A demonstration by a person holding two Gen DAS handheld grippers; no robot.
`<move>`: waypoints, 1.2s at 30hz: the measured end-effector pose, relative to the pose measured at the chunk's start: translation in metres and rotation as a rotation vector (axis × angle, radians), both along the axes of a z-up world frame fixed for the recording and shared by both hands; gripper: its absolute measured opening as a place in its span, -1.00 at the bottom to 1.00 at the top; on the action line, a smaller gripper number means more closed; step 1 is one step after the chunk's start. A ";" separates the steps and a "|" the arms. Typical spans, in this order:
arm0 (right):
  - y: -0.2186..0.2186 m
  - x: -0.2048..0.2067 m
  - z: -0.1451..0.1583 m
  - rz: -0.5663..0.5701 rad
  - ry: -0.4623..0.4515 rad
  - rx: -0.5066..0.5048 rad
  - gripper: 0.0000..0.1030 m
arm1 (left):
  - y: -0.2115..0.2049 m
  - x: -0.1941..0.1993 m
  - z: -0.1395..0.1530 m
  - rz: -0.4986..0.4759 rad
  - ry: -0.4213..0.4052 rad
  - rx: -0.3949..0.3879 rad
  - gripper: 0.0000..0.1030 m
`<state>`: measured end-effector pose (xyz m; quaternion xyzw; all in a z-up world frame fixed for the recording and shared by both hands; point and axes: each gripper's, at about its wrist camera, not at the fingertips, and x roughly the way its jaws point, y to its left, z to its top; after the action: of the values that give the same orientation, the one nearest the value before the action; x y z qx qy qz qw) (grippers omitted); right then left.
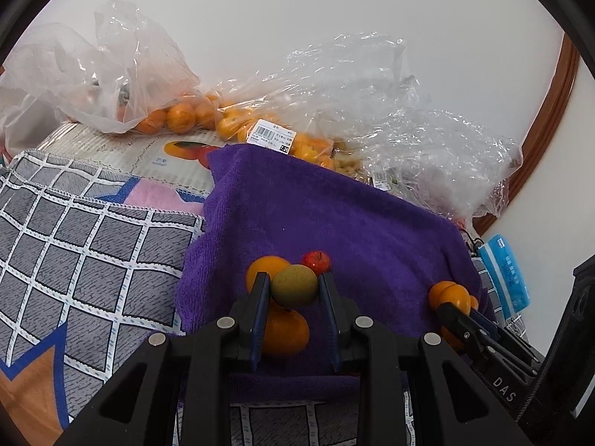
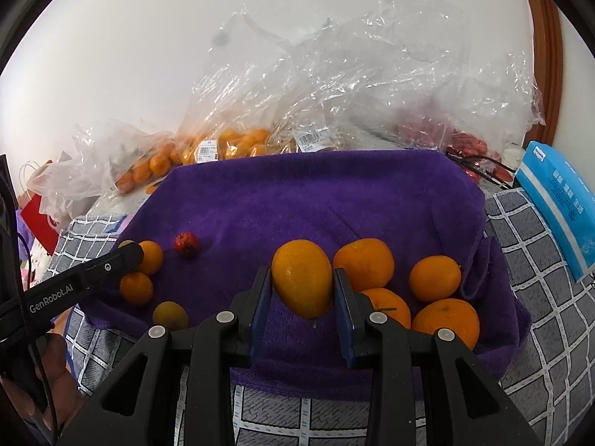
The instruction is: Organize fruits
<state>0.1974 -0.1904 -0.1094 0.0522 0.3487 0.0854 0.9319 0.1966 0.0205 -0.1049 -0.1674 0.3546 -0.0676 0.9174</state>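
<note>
A purple towel (image 1: 334,215) (image 2: 316,200) lies on the table. My left gripper (image 1: 293,290) is shut on a green-brown fruit (image 1: 293,285), just above two oranges (image 1: 284,330) and beside a small red fruit (image 1: 317,261). My right gripper (image 2: 302,286) is shut on a large orange (image 2: 302,277), held above the towel. Several oranges (image 2: 435,278) sit in a group to its right. At the left of the right wrist view are the left gripper (image 2: 128,254), two small oranges (image 2: 137,288), the red fruit (image 2: 186,244) and another green-brown fruit (image 2: 170,316).
Clear plastic bags of oranges (image 1: 178,115) (image 2: 230,141) and other produce stand along the back wall. A checked cloth (image 1: 74,252) covers the table. A blue packet (image 2: 557,200) lies at the right. A wooden door frame (image 1: 546,119) is at the far right.
</note>
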 end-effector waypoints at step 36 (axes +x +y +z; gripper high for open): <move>-0.010 -0.026 0.039 -0.023 -0.056 0.047 -0.08 | 0.003 -0.015 0.030 0.066 -0.042 0.021 0.25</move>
<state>0.1715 -0.2007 -0.0699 0.0756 0.3197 0.0841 0.9408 0.1816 0.0231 -0.0747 -0.1676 0.3304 -0.0371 0.9281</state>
